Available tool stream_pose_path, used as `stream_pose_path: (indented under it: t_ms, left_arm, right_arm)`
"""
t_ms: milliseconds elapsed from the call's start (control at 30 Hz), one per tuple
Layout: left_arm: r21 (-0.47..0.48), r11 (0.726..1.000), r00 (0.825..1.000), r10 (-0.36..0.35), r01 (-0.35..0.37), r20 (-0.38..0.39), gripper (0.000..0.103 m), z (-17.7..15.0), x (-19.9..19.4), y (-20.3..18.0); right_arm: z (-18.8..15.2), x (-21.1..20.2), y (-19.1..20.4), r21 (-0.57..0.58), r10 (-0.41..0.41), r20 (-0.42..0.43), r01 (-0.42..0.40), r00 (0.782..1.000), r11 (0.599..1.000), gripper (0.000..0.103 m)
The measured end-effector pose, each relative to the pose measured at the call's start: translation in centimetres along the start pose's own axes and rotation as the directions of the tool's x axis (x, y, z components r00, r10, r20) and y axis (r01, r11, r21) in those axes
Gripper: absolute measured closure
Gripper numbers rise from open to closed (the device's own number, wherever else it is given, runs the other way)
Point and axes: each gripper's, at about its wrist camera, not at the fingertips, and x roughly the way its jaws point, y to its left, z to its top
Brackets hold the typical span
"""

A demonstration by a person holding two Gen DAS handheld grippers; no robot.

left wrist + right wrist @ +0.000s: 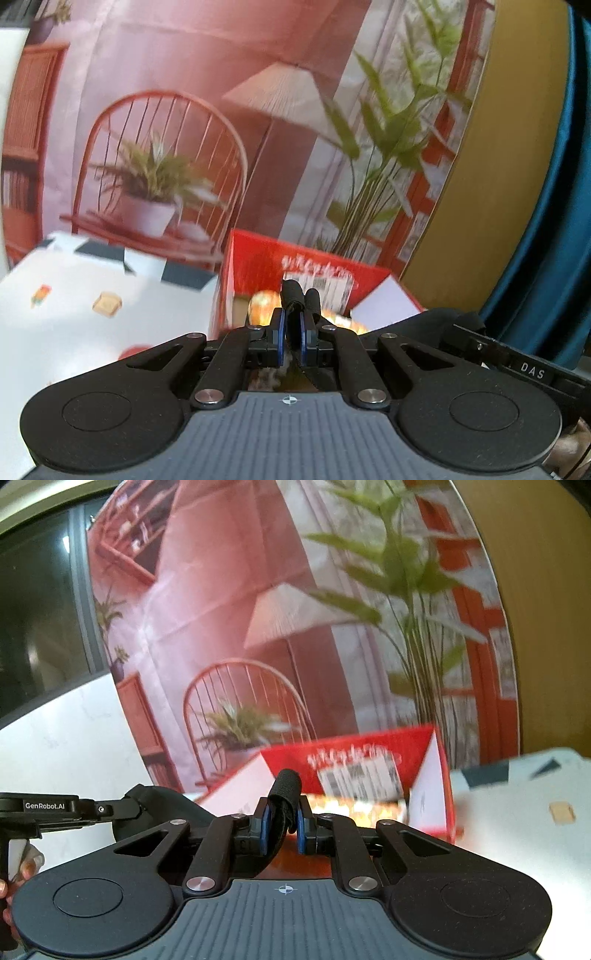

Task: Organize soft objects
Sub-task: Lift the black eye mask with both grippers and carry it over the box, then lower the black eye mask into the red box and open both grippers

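My left gripper [302, 297] is shut, and a dark strap [295, 332] runs down between its blue pads. Something fuzzy and patterned [269, 374] hangs just below the jaws, mostly hidden. My right gripper [284, 801] is shut on a black webbing strap [286, 782], which loops over the fingertips and hides them. A brown-orange surface [295, 860] shows under it. Straight ahead stands an open red box [306, 266] [354, 746] with a white label and orange patterned contents [262, 306] [354, 808].
A white cloth printed with small food pictures [74, 306] [517, 812] covers the table. Behind it hangs a printed backdrop [184, 110] of a chair, lamp and plants. A blue curtain [546, 221] hangs at the right. A hand [14, 878] holds the other gripper's handle [48, 806].
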Motion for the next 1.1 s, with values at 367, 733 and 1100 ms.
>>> stream_pose_path:
  t_ms: [367, 733, 1100]
  left_arm:
    - [0.121, 0.991, 0.997, 0.057, -0.062, 0.042, 0.094, 3.8, 6.3, -2.6]
    - [0.190, 0.981, 0.980, 0.078, -0.042, -0.181, 0.094, 2.0, 11.3, -2.0]
    - [0.200, 0.980, 0.963, 0.071, -0.018, -0.260, 0.093, 1.4, 12.5, -1.6]
  right_arm:
    - [4.5, 6.5, -0.8, -0.072, -0.096, 0.027, 0.097, 0.995, 0.993, 0.091]
    - [1.7, 11.7, -2.3, -0.113, -0.230, -0.170, 0.213, 0.958, 0.971, 0.091]
    - [0.6, 12.5, -2.5, -0.093, -0.226, -0.242, 0.209, 0.944, 0.974, 0.089]
